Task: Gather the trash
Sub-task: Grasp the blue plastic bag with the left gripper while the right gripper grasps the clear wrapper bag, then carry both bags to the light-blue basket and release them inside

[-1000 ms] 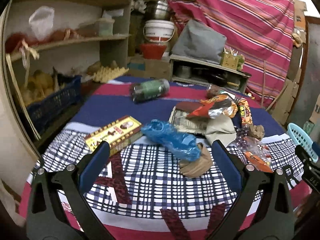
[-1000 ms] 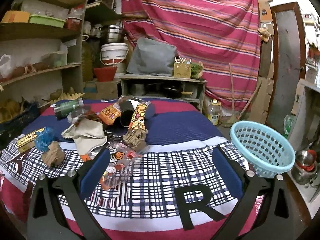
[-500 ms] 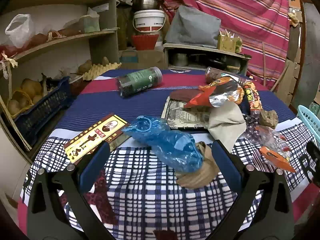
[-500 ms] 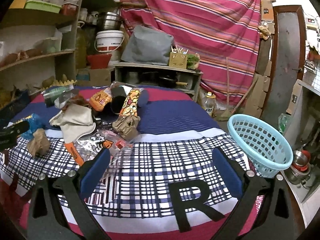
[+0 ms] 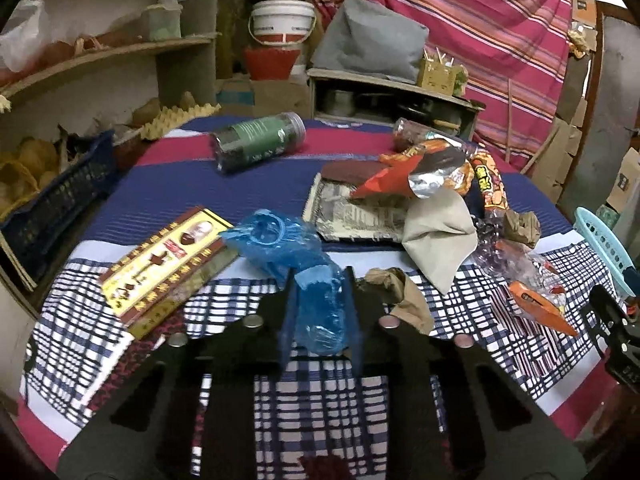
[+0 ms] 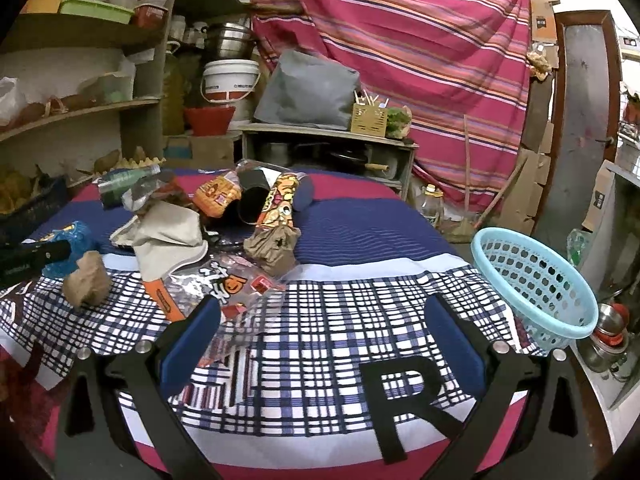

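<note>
A crumpled blue plastic bag [image 5: 276, 240] lies on the checked cloth, and my left gripper [image 5: 320, 300] is closing on its near end, both pads pressing the plastic. From the right wrist view the same bag [image 6: 76, 236] shows at far left behind the left gripper's black finger [image 6: 32, 260]. A crumpled brown paper [image 5: 404, 296] sits just right of that grip. My right gripper [image 6: 324, 320] hangs open over the cloth with nothing between its pads; a clear printed wrapper [image 6: 228, 284] lies by its left finger. The light blue basket [image 6: 532, 280] stands at the table's right edge.
A flat yellow-red box [image 5: 164, 264], a green-labelled jar [image 5: 258, 140], a beige paper [image 5: 436, 232] and orange snack wrappers [image 5: 404, 172] are scattered on the table. Shelves and a dark blue crate [image 5: 52, 208] stand to the left; a striped curtain [image 6: 400, 60] hangs behind.
My left gripper came forward and down over the blue bag, and its jaws went from wide open to closed on the bag. The right gripper stayed open and nearly still.
</note>
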`<move>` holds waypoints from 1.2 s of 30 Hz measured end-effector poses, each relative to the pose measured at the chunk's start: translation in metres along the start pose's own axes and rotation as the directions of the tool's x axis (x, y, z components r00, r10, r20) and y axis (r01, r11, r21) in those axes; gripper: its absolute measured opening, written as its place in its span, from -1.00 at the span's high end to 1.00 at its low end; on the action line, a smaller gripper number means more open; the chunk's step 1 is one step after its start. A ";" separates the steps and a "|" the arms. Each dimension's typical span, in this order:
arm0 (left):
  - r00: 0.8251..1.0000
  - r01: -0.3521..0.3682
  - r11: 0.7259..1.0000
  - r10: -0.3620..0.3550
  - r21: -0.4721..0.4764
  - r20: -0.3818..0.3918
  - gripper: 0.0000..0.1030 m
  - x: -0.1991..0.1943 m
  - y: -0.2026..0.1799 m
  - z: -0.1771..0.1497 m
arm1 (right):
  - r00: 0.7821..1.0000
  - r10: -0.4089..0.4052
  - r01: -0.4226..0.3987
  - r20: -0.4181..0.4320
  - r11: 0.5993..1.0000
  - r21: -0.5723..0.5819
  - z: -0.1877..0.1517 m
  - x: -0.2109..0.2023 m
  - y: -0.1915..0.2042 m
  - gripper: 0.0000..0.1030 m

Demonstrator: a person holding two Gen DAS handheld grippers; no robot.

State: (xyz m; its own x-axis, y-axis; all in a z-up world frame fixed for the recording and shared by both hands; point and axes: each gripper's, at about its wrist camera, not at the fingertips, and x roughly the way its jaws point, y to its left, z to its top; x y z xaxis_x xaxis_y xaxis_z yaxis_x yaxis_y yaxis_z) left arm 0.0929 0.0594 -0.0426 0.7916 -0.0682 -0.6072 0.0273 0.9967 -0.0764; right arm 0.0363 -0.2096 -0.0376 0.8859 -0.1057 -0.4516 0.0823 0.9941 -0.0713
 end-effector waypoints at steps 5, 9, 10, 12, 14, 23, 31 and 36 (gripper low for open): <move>0.998 -0.026 1.000 0.027 -0.015 0.057 0.77 -0.020 0.009 0.003 | 0.999 0.040 -0.039 0.016 0.999 -0.028 -0.001 -0.006 0.013 -0.93; 0.993 -0.053 0.998 0.056 -0.029 0.101 0.80 -0.037 0.020 0.003 | 0.997 0.072 -0.072 -0.001 0.996 -0.058 -0.003 -0.007 0.029 -0.93; 0.993 -0.056 0.998 0.059 -0.028 0.105 0.80 -0.039 0.021 0.002 | 0.998 0.070 -0.070 -0.005 0.995 -0.071 -0.004 -0.006 0.033 -0.93; 0.992 -0.073 0.997 0.075 -0.020 0.106 0.80 -0.040 0.022 0.001 | 0.999 0.050 -0.051 -0.012 0.992 -0.114 -0.001 -0.002 0.046 -0.93; 0.991 -0.080 0.997 0.082 -0.020 0.102 0.80 -0.039 0.023 0.000 | 0.999 0.041 -0.043 -0.020 0.991 -0.130 0.001 0.001 0.052 -0.93; 0.994 -0.050 0.997 0.056 -0.063 0.096 0.80 -0.036 0.033 0.007 | 0.992 0.032 -0.053 -0.124 0.984 -0.169 -0.002 0.029 0.066 -0.81; 0.994 -0.060 0.998 0.063 -0.029 0.092 0.80 -0.039 0.027 0.009 | 0.986 0.083 -0.115 -0.148 0.967 -0.227 0.000 0.036 0.077 0.05; 0.992 -0.075 0.997 0.075 -0.005 0.100 0.80 -0.046 0.014 0.015 | 0.980 0.129 -0.160 -0.149 0.962 -0.222 0.006 0.031 0.071 0.22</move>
State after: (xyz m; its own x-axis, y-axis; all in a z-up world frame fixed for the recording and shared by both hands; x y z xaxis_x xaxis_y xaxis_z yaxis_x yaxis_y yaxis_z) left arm 0.0663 0.0775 -0.0040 0.8487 0.0117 -0.5287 -0.0354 0.9988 -0.0347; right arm 0.0720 -0.1418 -0.0516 0.8109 0.0203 -0.5848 -0.1639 0.9673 -0.1937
